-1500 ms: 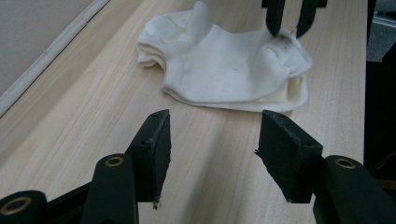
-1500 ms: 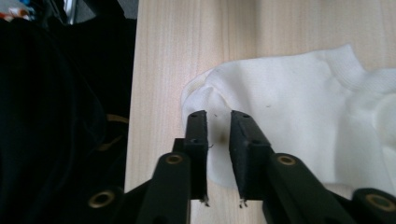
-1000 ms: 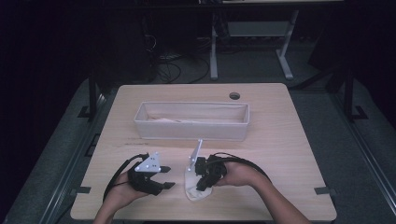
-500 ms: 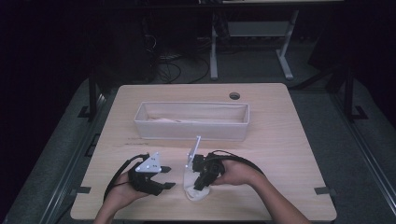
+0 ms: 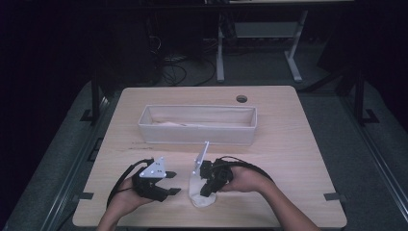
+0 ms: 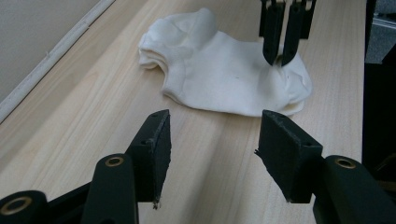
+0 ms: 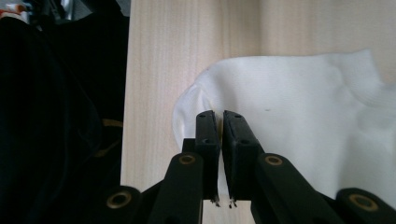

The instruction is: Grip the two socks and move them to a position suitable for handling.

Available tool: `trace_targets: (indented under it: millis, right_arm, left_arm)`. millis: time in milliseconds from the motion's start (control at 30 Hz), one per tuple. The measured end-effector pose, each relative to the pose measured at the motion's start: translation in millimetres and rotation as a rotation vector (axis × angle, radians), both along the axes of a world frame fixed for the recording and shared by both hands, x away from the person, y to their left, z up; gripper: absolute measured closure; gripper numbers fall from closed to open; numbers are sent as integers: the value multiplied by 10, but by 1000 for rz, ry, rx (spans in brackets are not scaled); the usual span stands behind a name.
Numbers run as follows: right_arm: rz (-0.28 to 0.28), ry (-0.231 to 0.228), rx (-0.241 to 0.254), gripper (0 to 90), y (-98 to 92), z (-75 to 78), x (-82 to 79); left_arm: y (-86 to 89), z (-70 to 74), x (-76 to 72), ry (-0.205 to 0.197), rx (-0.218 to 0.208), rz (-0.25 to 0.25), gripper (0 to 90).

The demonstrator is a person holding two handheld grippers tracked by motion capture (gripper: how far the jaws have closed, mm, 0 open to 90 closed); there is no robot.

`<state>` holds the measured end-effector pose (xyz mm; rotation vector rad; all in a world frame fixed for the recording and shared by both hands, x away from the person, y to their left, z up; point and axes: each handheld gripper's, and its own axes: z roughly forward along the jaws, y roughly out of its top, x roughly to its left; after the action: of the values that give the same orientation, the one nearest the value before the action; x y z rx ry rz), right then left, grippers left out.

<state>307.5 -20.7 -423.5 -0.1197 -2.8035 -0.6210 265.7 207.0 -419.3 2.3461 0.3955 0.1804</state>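
Note:
A white sock [image 5: 198, 199] lies flat on the wooden table [image 5: 288, 144] near its front edge, also seen as the sock [image 6: 224, 74] and the sock [image 7: 303, 107]. My right gripper [image 5: 204, 190] points down at the sock's near end. Its jaws have just been closing, and a thin fold of the fabric is pinched between them; this is seen at the right gripper [image 7: 220, 121] and from the side at the right gripper [image 6: 280, 58]. My left gripper [image 5: 172, 184] rests to the left of the sock. The left gripper [image 6: 212, 149] is open with bare table between its pads.
A long white fabric bin [image 5: 197, 134] stands across the table's middle, behind both hands, with something pale [image 5: 168, 123] lying inside. A round cable hole [image 5: 241, 98] sits at the back. Dark floor and desk legs lie beyond the table.
The right gripper has shifted slightly over the sock's near end and its jaws have drawn together on the fabric. The left gripper has stayed in place.

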Motion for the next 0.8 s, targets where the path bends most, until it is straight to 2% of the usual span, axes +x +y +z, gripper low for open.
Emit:
trace_targets:
  millis: [267, 333, 400, 467, 533, 600, 733, 800]
  right_arm:
    - [-18, 21, 0, 840, 13, -191, -9]
    - [-32, 24, 13, 814, -7, -174, -1]
    - [-51, 4, 45, 817, -65, -104, 32]
    - [-79, -20, 55, 830, -118, -53, 73]
    - [-110, -49, 52, 842, -172, -41, 130]
    - [-134, -55, 39, 846, -210, -74, 183]
    - [-161, -47, 4, 853, -227, -205, 222]
    - [-171, -37, 18, 855, -247, -231, 234]
  left_arm:
    - [-9, 0, -6, -1, -2, -5, 444]
    - [-22, 4, -10, -2, 1, -12, 445]
    - [-41, 8, -16, -4, -3, -19, 451]
    - [-66, 9, -20, -1, -5, -24, 455]
    - [-94, 8, -23, 1, -2, -33, 463]
    - [-125, 7, -27, 3, -3, -44, 474]
    - [-193, -2, -42, 10, -2, -77, 521]
    - [-228, -3, -50, 10, 1, -95, 543]
